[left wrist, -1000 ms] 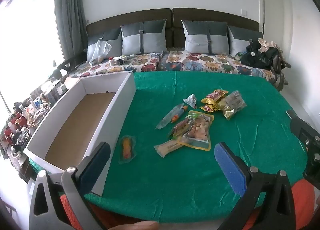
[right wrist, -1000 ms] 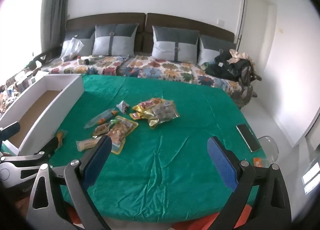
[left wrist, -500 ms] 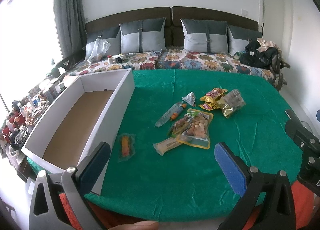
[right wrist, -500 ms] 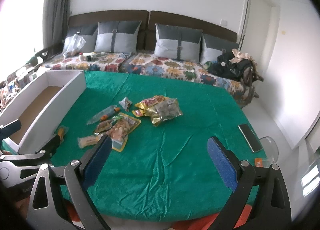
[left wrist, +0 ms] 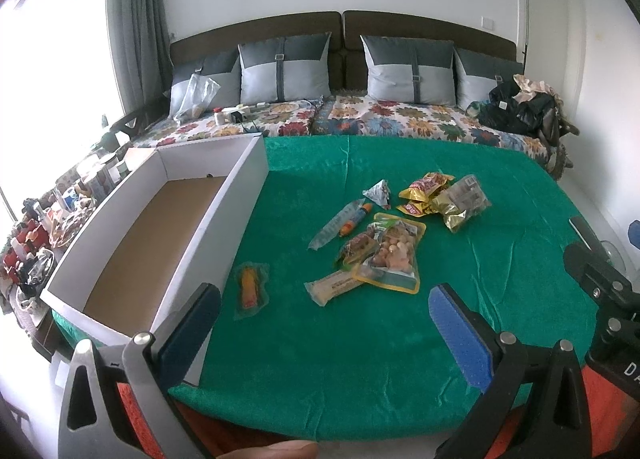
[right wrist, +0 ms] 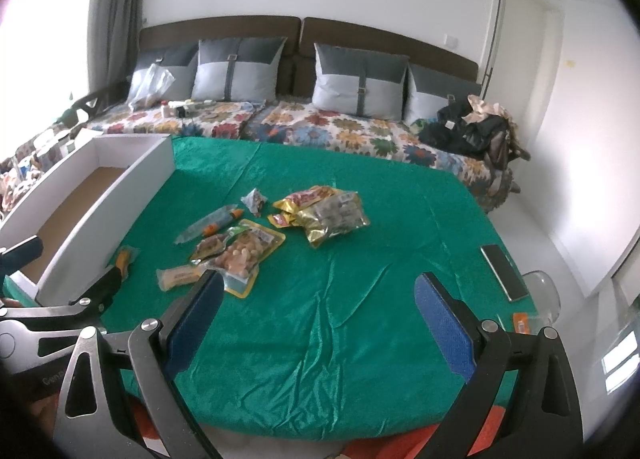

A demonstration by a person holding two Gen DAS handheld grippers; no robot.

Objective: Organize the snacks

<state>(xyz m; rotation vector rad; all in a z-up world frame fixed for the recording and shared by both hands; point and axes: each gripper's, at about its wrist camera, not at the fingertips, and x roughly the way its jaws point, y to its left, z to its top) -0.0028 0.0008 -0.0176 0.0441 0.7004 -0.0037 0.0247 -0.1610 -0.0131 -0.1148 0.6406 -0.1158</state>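
Both views closer to bench (left wrist: 360,359) than second ago; left claw (left wrist: 320,319), right claw (right wrist: 316,311) wide open, empty. Snacks (left wrist: 394,251) untouched, box (left wrist: 160,227) unfilled.

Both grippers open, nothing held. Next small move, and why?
Probably move the left gripper forward and down onto the orange snack packet. It lies alone, nearest the empty white box and closest to that gripper; the right gripper sits farther from it.

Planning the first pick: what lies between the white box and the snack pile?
One small orange snack packet on the green cloth, beside the white box, per the left wrist view.
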